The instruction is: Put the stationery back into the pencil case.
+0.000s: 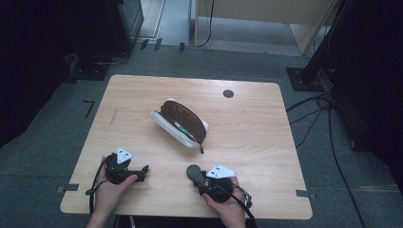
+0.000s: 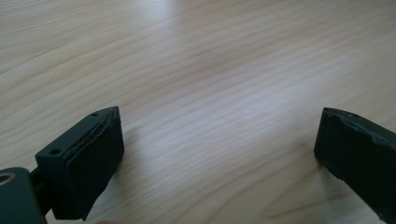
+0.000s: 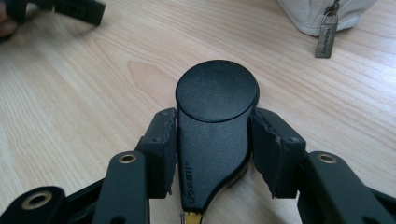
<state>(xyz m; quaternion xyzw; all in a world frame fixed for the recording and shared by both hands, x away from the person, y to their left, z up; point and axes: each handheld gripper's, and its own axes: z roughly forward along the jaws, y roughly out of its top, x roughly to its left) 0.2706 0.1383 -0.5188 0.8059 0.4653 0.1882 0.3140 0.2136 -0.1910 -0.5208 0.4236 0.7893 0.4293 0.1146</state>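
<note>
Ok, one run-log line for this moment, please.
right gripper: shut on black round-headed tool | left gripper: open, nothing between fingers | white pencil case: unzipped, mid-table, untouched

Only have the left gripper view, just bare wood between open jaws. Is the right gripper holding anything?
Observer: Yes, the right gripper is shut on a black tool with a round head.
Operator: Where's the pouch?
Observer: Mid-table, a white pouch lying unzipped, lining showing.
Operator: Anything inside?
Observer: A green item shows in the opening; too small to identify.
</note>
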